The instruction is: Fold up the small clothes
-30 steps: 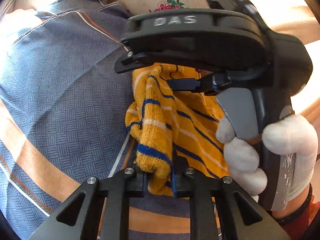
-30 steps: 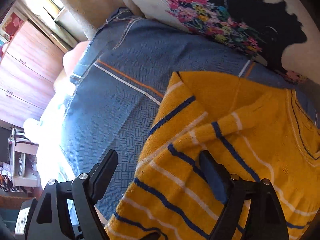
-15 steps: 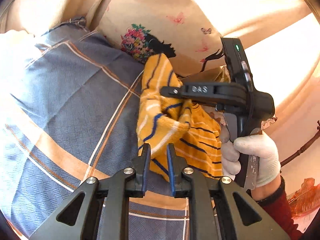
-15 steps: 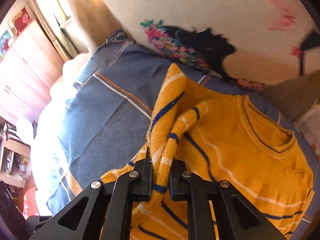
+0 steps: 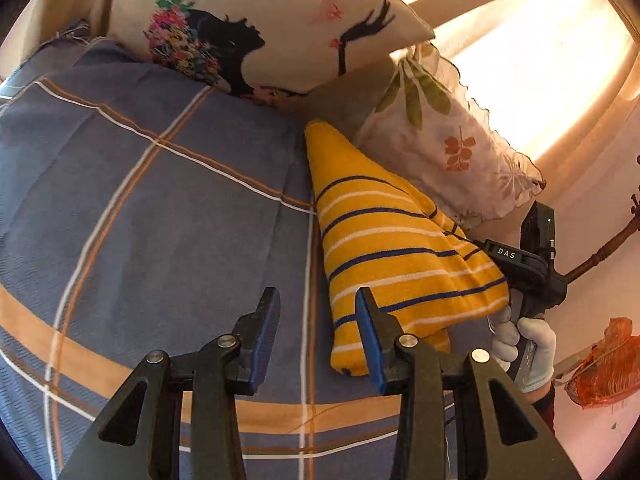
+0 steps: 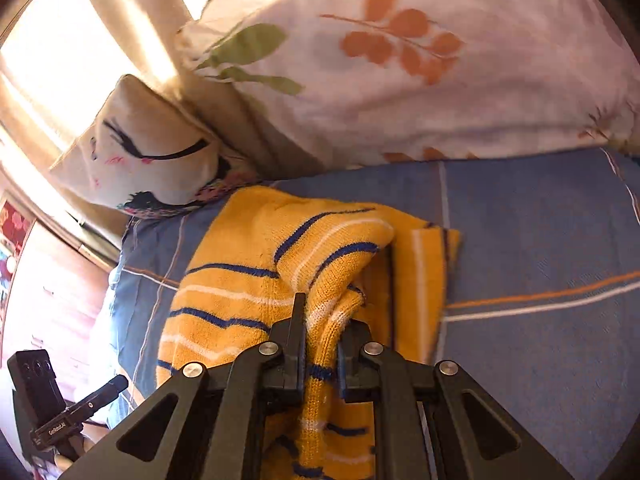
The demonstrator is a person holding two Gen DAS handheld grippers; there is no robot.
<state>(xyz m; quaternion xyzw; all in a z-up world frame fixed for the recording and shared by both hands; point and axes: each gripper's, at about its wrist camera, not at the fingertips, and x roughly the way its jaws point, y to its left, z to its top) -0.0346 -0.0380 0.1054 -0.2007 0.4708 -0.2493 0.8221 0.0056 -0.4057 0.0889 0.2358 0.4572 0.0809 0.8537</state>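
A yellow sweater (image 5: 400,256) with blue and white stripes lies folded into a narrow wedge on the blue checked bedspread (image 5: 140,200). My left gripper (image 5: 316,300) hovers just left of the sweater's near end. Its jaws are opening and nothing is between them; the right finger (image 5: 370,332) stands beside the sweater's edge. My right gripper (image 6: 320,320) is shut on a bunched fold of the sweater (image 6: 240,260), which drapes up from the cloth into its pads. In the left wrist view the right gripper's black body (image 5: 528,268) shows at the sweater's right edge, held by a white-gloved hand (image 5: 532,344).
A cream pillow with a printed figure and flowers (image 5: 260,20) and a white leaf-print pillow (image 5: 452,132) lean at the head of the bed, right behind the sweater. The leaf-print pillow (image 6: 400,60) fills the top of the right wrist view. Bedspread stretches left of the sweater.
My left gripper let go of the sweater, opened and pulled back. My right gripper shut on a fold of the sweater and swung it across to the right.
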